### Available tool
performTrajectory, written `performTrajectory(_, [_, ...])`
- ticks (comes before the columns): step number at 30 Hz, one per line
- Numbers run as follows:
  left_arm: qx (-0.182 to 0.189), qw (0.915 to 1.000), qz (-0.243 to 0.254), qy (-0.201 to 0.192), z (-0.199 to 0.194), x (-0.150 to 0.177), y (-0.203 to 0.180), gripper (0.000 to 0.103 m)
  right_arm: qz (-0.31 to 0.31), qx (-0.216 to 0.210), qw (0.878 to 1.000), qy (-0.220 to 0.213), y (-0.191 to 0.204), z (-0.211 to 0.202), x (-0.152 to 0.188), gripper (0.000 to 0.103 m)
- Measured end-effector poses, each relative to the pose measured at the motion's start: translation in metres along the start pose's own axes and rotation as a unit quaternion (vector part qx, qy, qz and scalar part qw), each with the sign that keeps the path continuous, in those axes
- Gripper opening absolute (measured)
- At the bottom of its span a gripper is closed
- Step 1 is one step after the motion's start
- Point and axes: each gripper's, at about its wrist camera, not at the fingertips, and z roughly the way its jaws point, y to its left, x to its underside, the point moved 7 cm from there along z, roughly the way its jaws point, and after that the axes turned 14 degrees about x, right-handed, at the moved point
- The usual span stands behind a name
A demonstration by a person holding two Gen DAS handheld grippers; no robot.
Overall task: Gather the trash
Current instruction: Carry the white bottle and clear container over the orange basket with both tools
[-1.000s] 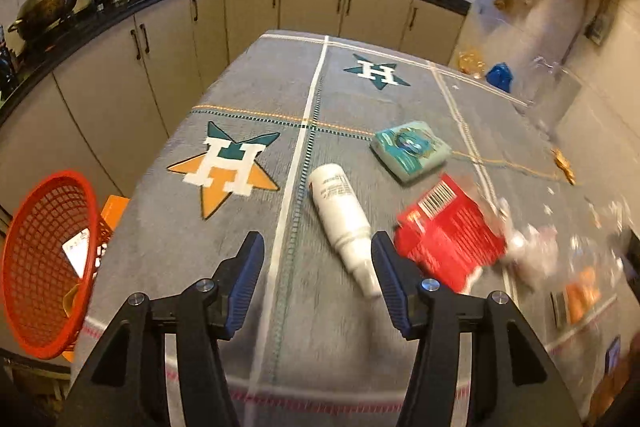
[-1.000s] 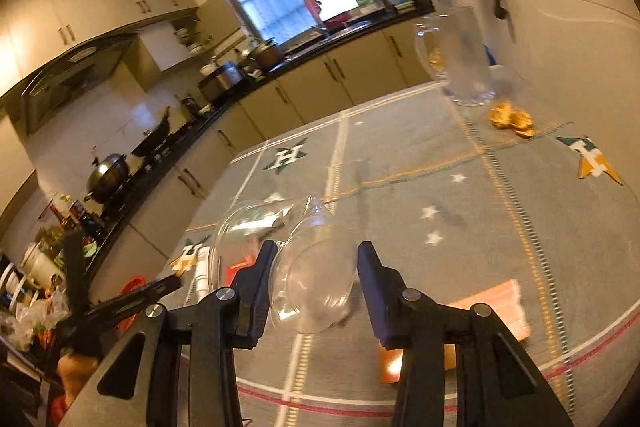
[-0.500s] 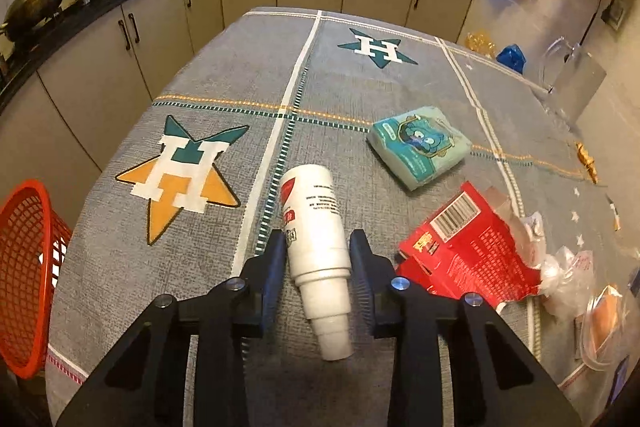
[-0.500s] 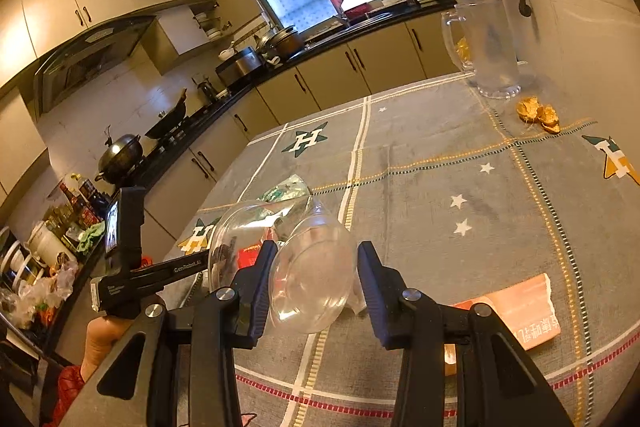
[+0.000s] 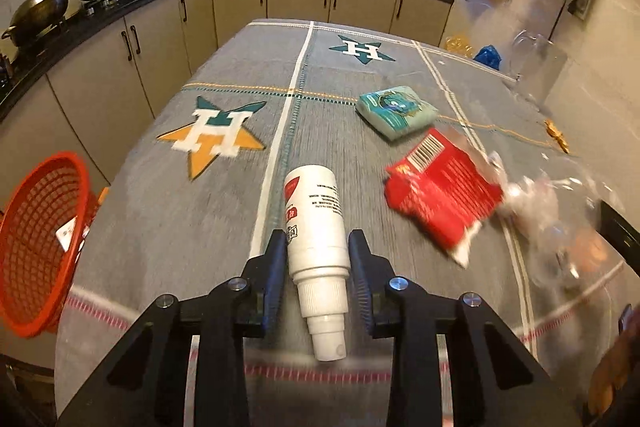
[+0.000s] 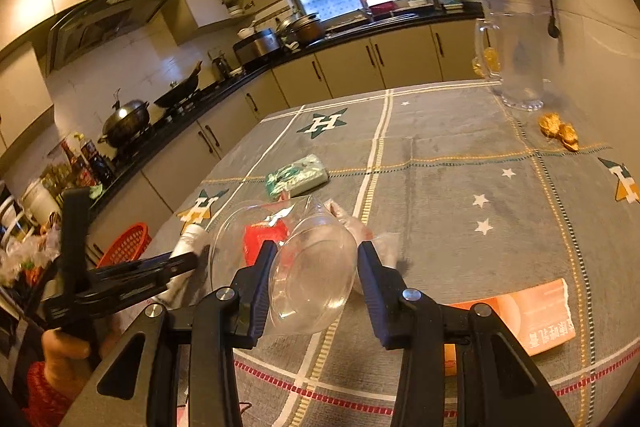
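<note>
Bottle (image 5: 316,223) clamped in left hand-held gripper (image 5: 317,259) should travel level to basket (image 5: 38,247) (right hand-held gripper (image 6: 316,273) grips cup (image 6: 310,279)).

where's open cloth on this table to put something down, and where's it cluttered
Free: around the orange star, between the white bottle and the orange basket; also the far end by the green star. Crowded: teal packet, red wrapper and clear plastic beyond it.

Letter "H" on tablecloth stars (image 5: 214,133), barcode on red packet (image 5: 442,195)
</note>
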Motion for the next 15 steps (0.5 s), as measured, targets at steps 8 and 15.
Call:
performTrajectory(8, [0.004, 0.9996, -0.008, -0.026, -0.039, 0.017, 0.004, 0.030, -0.012, -0.011, 1.000, 0.014, 0.003, 0.012, 0.006, 0.044])
performTrajectory(15, [0.006, 0.9994, -0.011, -0.032, -0.049, 0.027, 0.002, 0.030, -0.009, -0.022, 1.000, 0.016, 0.001, 0.013, 0.007, 0.044])
